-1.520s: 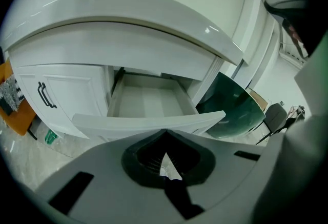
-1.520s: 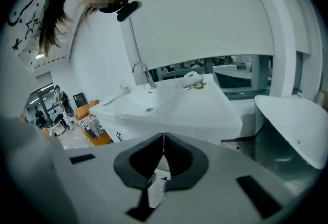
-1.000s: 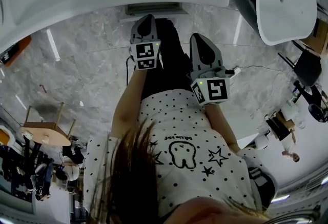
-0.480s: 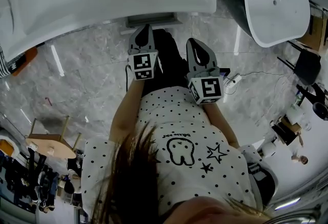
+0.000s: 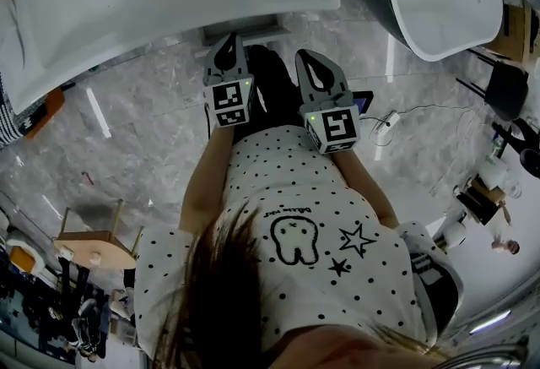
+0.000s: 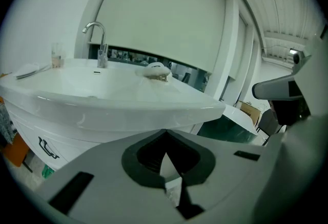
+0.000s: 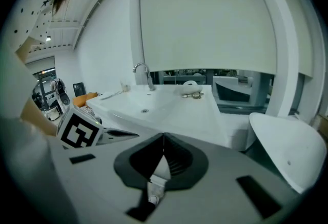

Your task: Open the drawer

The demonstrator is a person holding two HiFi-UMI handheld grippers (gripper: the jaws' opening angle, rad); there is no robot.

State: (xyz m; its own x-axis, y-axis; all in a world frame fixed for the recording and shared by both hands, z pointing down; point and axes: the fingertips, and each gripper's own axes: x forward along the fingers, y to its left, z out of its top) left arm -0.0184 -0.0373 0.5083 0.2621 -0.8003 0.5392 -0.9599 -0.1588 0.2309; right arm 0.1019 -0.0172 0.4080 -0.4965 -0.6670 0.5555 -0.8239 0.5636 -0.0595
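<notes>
Left claw (image 5: 226, 46) and right claw (image 5: 308, 63) are both hanging clenched on nothing, aiming at the sink (image 5: 169, 4) just ahead, probably lining up. Drawer isn't clearly showing, maybe it's that grey ledge (image 5: 243, 29) tucked underneath.

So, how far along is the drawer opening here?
Nothing looks done: no opened drawer shows under the washbasin. In hand: nothing; the left claw and right claw are both shut and empty, held in the air short of the washbasin. Left: reach the drawer, grip it, pull it out.
</notes>
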